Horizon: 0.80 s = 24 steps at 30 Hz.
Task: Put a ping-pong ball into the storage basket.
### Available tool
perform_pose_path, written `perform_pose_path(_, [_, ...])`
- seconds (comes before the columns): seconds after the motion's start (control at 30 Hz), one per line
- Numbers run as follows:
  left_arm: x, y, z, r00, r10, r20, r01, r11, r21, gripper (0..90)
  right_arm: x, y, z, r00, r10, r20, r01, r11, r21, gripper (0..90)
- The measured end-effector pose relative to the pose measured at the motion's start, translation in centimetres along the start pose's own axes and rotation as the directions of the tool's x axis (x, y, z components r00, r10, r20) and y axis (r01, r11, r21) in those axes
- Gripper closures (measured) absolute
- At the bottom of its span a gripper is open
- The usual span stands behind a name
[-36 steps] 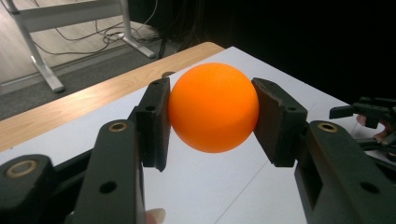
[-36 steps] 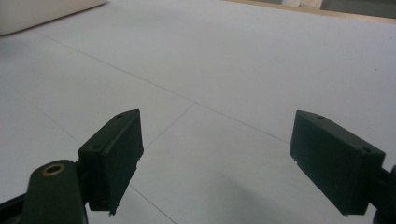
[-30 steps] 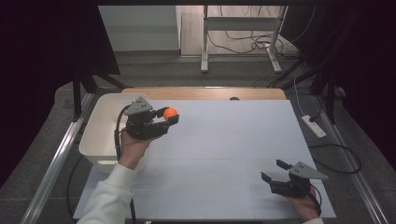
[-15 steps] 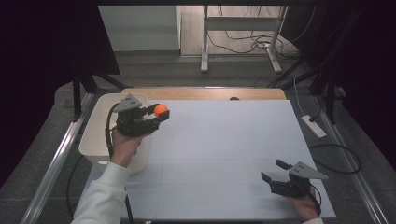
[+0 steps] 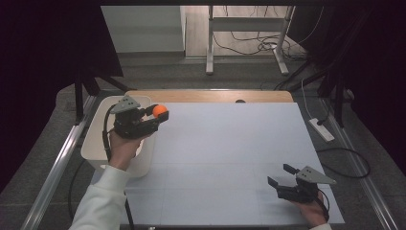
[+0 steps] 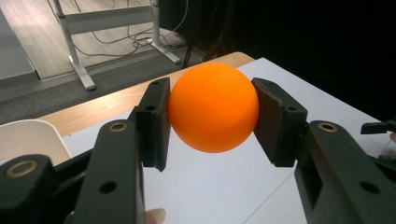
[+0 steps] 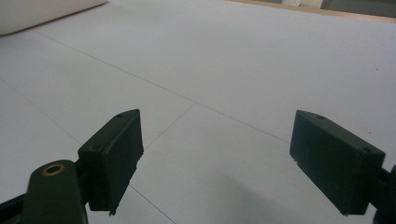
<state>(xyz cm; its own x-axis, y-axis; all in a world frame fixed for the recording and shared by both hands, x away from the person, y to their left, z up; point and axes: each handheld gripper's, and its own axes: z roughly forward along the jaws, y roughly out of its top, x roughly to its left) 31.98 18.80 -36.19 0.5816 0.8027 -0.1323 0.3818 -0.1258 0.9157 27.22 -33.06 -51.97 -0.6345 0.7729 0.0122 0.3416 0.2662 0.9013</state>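
An orange ball [image 5: 159, 111] is held above the table's left side, just past the right rim of a white bin [image 5: 94, 143]. My left gripper [image 5: 161, 115] is shut on it. In the left gripper view both black pads press the ball [image 6: 213, 107] from either side, and my left gripper [image 6: 210, 122] points across the white table top [image 6: 224, 186]. My right gripper [image 5: 281, 175] rests low near the front right of the table, open, and in the right gripper view [image 7: 215, 161] nothing lies between its jaws.
The white bin [image 6: 25, 137] stands at the table's left edge. A wooden strip [image 5: 210, 96] runs along the far edge. A power strip [image 5: 321, 129] and cables lie on the floor to the right, and a metal desk frame [image 5: 249, 28] stands behind.
My left gripper has carried the orange ball leftward, closer to the white bin. The right gripper has stayed where it was.
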Motion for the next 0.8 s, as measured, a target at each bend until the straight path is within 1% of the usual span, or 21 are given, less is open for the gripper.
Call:
perform_pose_path(0.4, [1.0, -0.2, -0.5, 0.9992, -0.023, -0.033, 0.023, 0.9997, -0.007, 50.4, 0.0, 0.0, 0.0, 1.0000, 0.003, 0.000, -0.003, 1.000, -0.002, 17.2])
perform_pose_path(0.6, [1.3, -0.2, -0.8, 0.9985, -0.013, -0.052, 0.013, 0.9999, -0.007, 50.4, 0.0, 0.0, 0.0, 1.0000, 0.003, 0.001, -0.003, 1.000, -0.003, 17.1])
perform_pose_path(0.8, [1.8, -0.2, -1.1, 0.9974, -0.022, -0.069, 0.021, 0.9998, -0.005, 50.4, 0.0, 0.0, 0.0, 1.0000, 0.002, 0.000, -0.002, 1.000, -0.004, 17.2])
